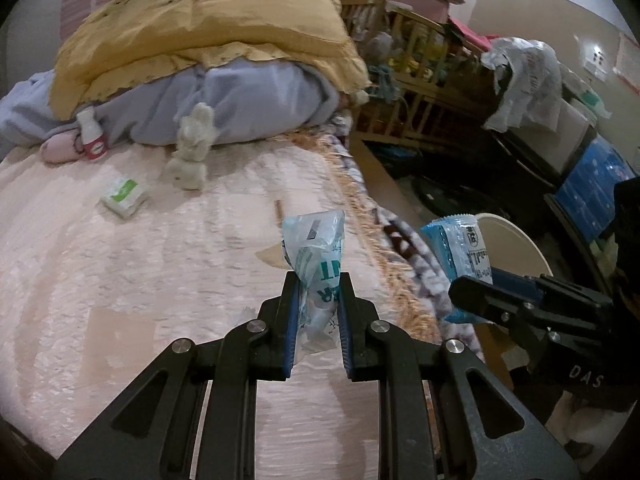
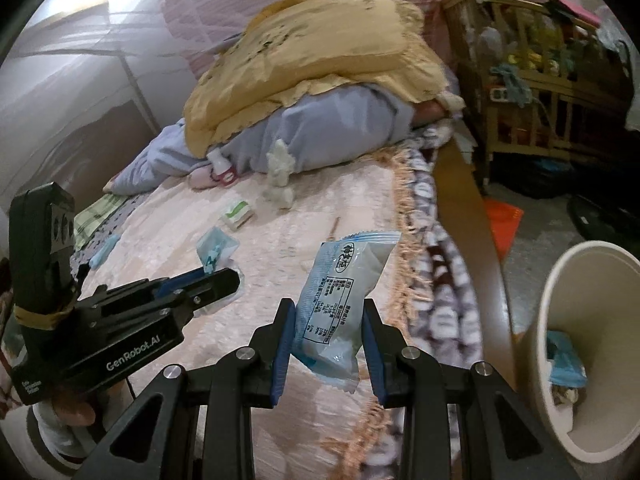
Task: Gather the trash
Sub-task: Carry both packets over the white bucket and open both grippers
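Observation:
My left gripper (image 1: 318, 284) is shut on a crumpled pale blue plastic wrapper (image 1: 314, 250) with green letters, held above the pink bedspread. My right gripper (image 2: 329, 312) is shut on a light blue snack packet (image 2: 340, 300) with printed text, also above the bed near its fringed edge. In the right wrist view the left gripper (image 2: 224, 276) shows at the left with its wrapper (image 2: 216, 248). The right gripper (image 1: 468, 292) and its packet (image 1: 460, 252) appear at the right of the left wrist view. A white bin (image 2: 600, 344) stands on the floor beside the bed, with blue trash inside.
On the bedspread (image 1: 140, 280) lie a small white-and-green box (image 1: 124, 198), a grey plush toy (image 1: 192, 148) and a small red-and-white bottle (image 1: 92, 136). A yellow quilt over lilac bedding (image 1: 200, 48) fills the far end. A wooden crib (image 2: 532, 80) and clutter stand right.

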A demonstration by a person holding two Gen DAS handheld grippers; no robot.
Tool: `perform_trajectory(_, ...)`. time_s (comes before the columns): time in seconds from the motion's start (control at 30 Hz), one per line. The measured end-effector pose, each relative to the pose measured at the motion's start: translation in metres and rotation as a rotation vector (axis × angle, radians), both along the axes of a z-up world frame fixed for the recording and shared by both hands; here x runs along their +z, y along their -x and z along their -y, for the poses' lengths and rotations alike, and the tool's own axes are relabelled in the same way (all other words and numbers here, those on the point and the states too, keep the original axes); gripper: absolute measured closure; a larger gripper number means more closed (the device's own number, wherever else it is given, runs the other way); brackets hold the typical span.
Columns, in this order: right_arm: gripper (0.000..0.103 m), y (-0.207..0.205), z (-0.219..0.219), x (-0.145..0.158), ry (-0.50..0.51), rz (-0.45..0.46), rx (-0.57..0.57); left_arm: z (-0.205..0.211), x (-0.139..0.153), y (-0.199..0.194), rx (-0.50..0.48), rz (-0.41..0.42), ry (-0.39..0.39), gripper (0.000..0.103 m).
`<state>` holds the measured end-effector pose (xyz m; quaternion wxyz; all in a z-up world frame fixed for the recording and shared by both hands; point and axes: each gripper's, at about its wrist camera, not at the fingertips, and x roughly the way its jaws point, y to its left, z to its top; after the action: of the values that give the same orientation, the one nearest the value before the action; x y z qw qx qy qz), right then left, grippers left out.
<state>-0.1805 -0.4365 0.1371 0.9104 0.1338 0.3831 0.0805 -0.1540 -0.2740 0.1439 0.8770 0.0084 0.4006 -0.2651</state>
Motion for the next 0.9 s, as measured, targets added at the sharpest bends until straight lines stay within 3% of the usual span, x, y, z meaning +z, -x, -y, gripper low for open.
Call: perform_trajectory(0.9,0.072,0.045,0.102,-0.002,-0.015,-0.016,-0.219,0.111,-0.002,0.014,-0.201,-0.003,-0.019,0.088)
